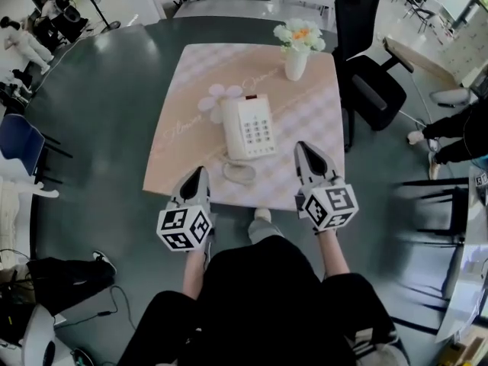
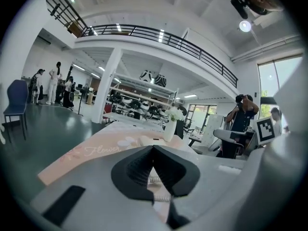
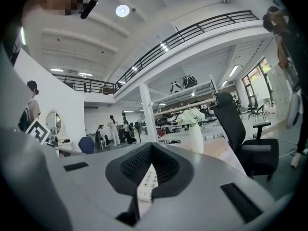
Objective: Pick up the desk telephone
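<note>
Room: wide hall with a railed mezzanine is filling the background of both gripper views; people are standing well away, so nobody is crowding the work.
Table: I am looking steeply down on the square table (image 1: 179, 128) under its pink patterned cloth, with a black office chair (image 1: 377, 86) standing at its right side.
Desk telephone: the white desk telephone (image 1: 249, 128) is lying flat near the middle of the cloth, a little toward my edge, keypad facing up and the handset seemingly resting along its left side.
Cord: the coiled cord (image 1: 239, 172) is looping out from the near end of the set, so it is lying in the lane between the two grippers.
Vase: a white vase of flowers (image 1: 296, 52) is standing upright beyond the phone, near the far right corner and well apart from it.
Left gripper: the left gripper (image 1: 198, 175) is hovering over the near edge of the table, left of the cord, jaws pressed together with nothing held; below its pads I am seeing only the cord.
Right gripper: the right gripper (image 1: 306, 152) is hanging just right of the phone's near corner, jaws likewise closed and empty; its own view is showing keypad buttons past the pads.
Why so: I am judging that the two are flanking the set to take it from both sides, since the body looks too wide for one pair of jaws.
Next: I am reckoning the jaws must part before any grasp; the phone itself is lying untouched.
Risk: I am expecting the handset to slip off if the base tilts, and the cord to drag.
</note>
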